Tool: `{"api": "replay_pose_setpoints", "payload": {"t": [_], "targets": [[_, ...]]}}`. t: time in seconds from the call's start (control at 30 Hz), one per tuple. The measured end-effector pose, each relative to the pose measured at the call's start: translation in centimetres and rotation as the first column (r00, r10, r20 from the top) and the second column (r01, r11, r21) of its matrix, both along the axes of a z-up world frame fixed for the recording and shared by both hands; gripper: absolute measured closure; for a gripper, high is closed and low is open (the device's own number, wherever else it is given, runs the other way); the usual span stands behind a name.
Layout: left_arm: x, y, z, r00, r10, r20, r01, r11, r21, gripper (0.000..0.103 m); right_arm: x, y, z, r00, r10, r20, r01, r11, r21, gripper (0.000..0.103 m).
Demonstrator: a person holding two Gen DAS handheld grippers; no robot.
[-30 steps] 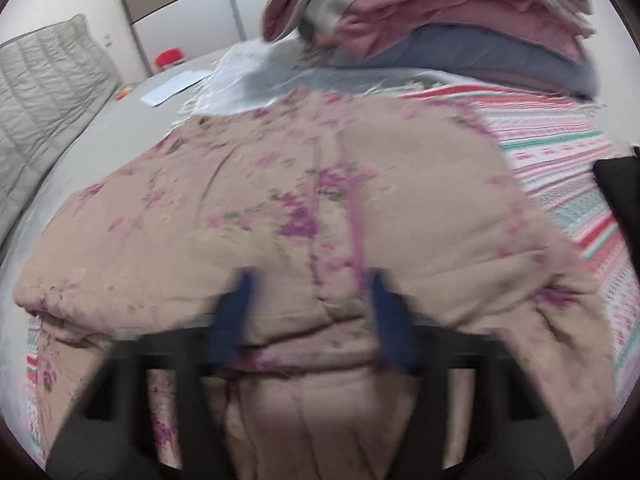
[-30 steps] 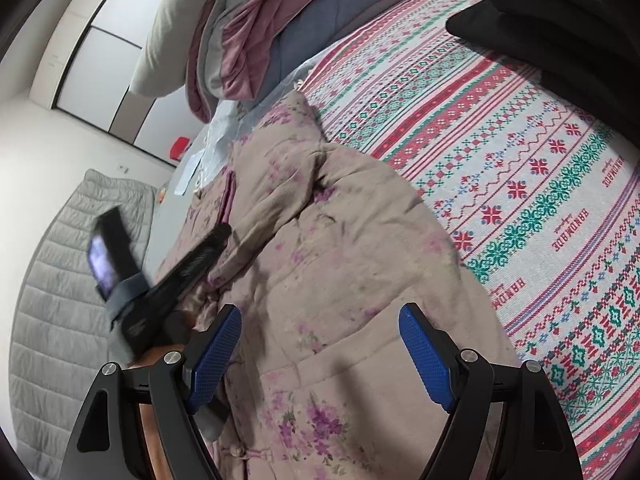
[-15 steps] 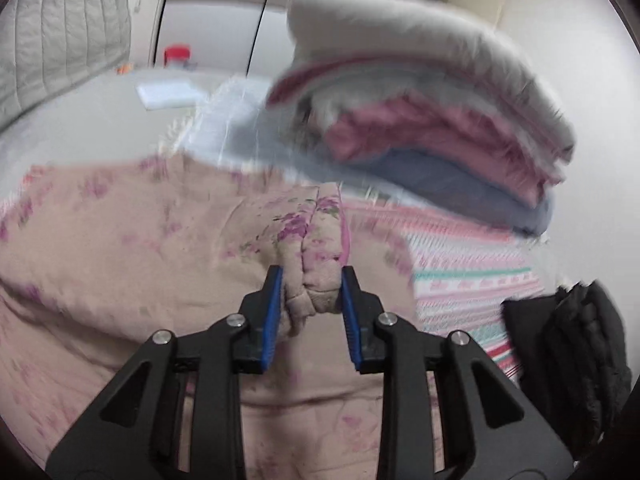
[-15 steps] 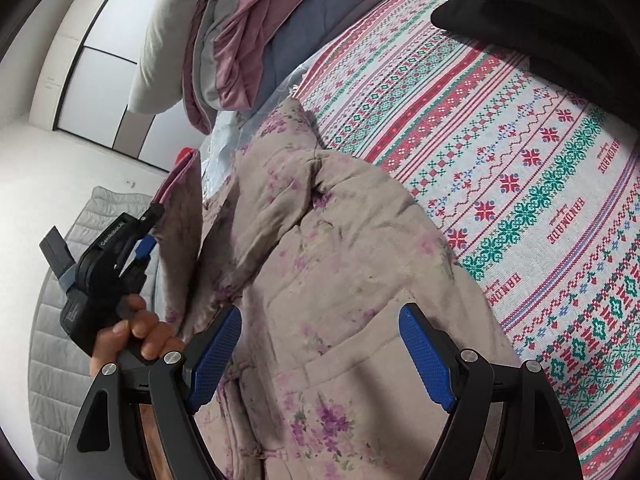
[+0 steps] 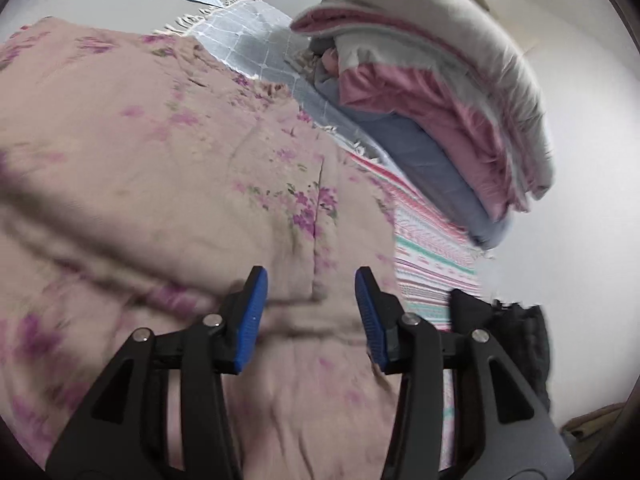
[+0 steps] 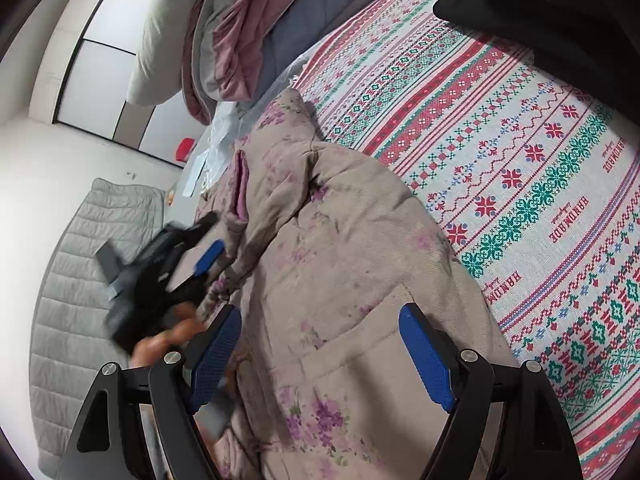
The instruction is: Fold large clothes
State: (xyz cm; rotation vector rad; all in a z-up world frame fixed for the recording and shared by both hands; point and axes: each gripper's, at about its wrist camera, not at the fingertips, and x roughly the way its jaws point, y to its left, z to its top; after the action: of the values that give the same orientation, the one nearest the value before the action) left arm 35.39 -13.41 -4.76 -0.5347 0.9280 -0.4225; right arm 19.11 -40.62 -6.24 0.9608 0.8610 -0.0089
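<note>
Jacket on blanket

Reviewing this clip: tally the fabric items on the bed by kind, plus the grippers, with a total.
Floral padded garment: 1
Patterned bedspread: 1
Black garment: 1
Stack of folded bedding: 1 stack, layers not counted separately
Blue checked fringed cloth: 1
Grippers: 2, left gripper and right gripper, both open
Total: 7
</note>
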Motion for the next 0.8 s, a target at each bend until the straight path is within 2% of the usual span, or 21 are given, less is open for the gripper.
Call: {"api": "replay_pose_setpoints", "payload": {"t": [0.1, 0.2, 0.3, 0.4, 0.47, 0.53, 0.6, 0.67, 0.8], "targets": [[-3.3, 3.8, 1.8, 1.0, 0.024, 0.011, -0.025, 0.997, 0.067, 0.05, 0.1, 0.0, -0.1, 1.0, 0.0, -0.006, 0.0, 1.0, -0.005, 0.021], [-6.0, 8.2, 3.0, 0.994, 0.105, 0.014, -0.105, 0.982, 0.155, 0.042, 0.2, 0.2, 0.0, 1.0, 0.003, -0.004, -0.003, 1.0, -0.016, 0.021], [-9.9, 13.6, 4.0, 0.976, 0.218, 0.017, -0.215, 0.945, 0.246, 0.039, 0.4, 0.8, 0.1, 1.0, 0.017, -0.004, -0.017, 0.999, -0.035, 0.021], [-13.3, 17.4, 4.0, 0.95, 0.307, 0.055, -0.309, 0.904, 0.294, 0.022, 0.7, 1.5, 0.2, 0.999, 0.042, -0.007, -0.042, 0.998, -0.051, 0.021], [-14.7, 19.0, 3.4, 0.94, 0.332, 0.076, -0.338, 0.88, 0.333, 0.022, 0.8, 2.1, 0.2, 0.998, 0.062, -0.015, -0.063, 0.995, -0.084, 0.021], [-15.7, 21.1, 1.7, 0.929, 0.367, 0.052, -0.358, 0.853, 0.379, 0.022, 0.9, 2.6, 0.2, 0.996, 0.085, -0.03, -0.088, 0.988, -0.127, 0.021], [-16.3, 22.9, 0.2, 0.92, 0.392, 0.028, -0.374, 0.851, 0.368, 0.022, 0.9, 2.8, 0.2, 0.993, 0.105, -0.044, -0.111, 0.98, -0.168, 0.021], [-16.6, 24.7, -1.1, 0.9, 0.436, -0.001, -0.404, 0.834, 0.376, 0.022, 0.6, 2.5, 0.1, 0.992, 0.108, -0.058, -0.118, 0.971, -0.209, 0.021], [-17.0, 26.6, -1.5, 0.896, 0.443, -0.037, -0.407, 0.85, 0.335, 0.022, -0.6, 1.4, -0.3, 0.992, 0.083, -0.094, -0.105, 0.959, -0.263, 0.021]]}}
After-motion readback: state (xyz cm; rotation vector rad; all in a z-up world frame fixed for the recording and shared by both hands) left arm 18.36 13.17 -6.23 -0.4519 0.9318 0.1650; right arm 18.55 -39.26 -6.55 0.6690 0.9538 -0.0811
